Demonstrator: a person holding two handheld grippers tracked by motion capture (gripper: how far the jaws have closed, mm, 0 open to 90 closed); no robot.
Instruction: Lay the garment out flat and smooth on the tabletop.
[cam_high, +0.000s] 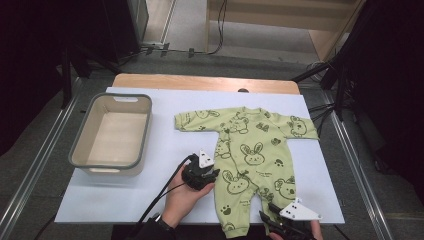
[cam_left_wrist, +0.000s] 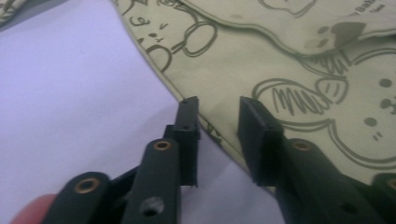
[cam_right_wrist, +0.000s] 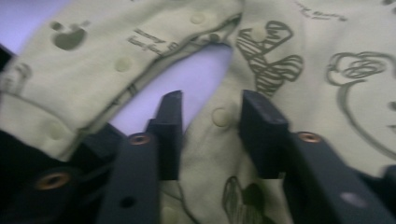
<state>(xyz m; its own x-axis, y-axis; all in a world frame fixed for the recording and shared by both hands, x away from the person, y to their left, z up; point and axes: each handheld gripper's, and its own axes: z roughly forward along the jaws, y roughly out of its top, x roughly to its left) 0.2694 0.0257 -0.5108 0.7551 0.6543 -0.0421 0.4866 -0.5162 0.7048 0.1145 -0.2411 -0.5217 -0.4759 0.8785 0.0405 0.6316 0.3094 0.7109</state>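
Green bunny-print cotton romper (cam_high: 250, 155) long axis runs near-far; left gripper (cam_left_wrist: 217, 116) straddles its left edge, right gripper (cam_right_wrist: 210, 114) its near-right leg, both narrowly parted, unclamped.

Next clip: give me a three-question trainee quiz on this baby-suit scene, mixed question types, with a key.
1. True or false: the grey basket has the green baby suit inside it.
2. Which gripper is at the suit's side edge, near the waist? A) left gripper B) right gripper
3. Fill in: the right gripper's jaws straddle fabric on one ___ of the suit.

Key:
1. False; the suit lies spread flat on the white table cover, beside the basket.
2. A; in the left gripper view its jaws sit on either side of the hem, with a gap between them.
3. Leg, beside the snap buttons.
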